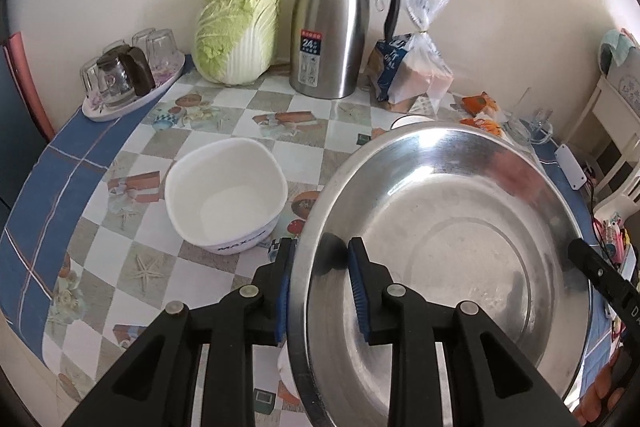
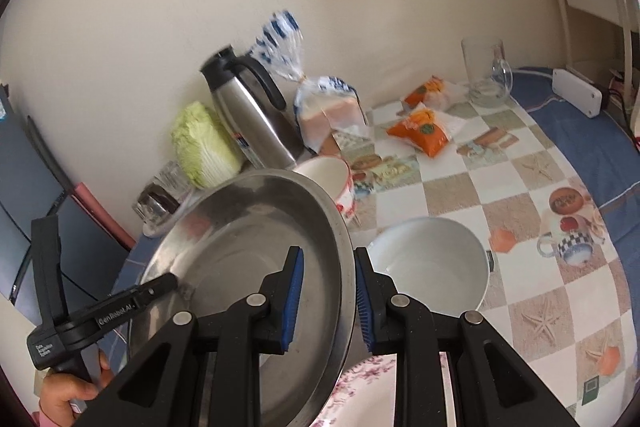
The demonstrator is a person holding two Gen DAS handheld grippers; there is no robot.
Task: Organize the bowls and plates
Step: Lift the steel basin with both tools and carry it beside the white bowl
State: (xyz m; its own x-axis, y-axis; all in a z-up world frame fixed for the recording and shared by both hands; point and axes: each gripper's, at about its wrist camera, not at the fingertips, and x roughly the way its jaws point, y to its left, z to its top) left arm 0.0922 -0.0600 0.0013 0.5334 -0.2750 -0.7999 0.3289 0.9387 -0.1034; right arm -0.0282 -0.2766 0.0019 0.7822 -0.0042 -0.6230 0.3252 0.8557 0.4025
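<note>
Both hand-held grippers, left (image 1: 318, 267) and right (image 2: 329, 277), clamped on steel basin (image 1: 460, 227) rim; white bowl (image 1: 228, 193), thermos (image 1: 334, 23), cabbage (image 1: 238, 27) crowding table (image 1: 100, 259).

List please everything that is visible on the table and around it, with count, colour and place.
steel basin: 1, silver, lifted, rim held on both sides
square bowl: 1, white, table, left of basin
round bowl: 1, white, table, right of basin
floral plate: 1, pink-white, under basin
thermos jug: 1, steel-black, by wall
cabbage: 1, green-white, left of jug
bread bag: 1, clear-blue, right of jug
snack packets: 2, orange, far table
glasses tray: 1, upturned glasses, far left
left tongs: shut on basin rim
right tongs: shut on basin rim
</note>
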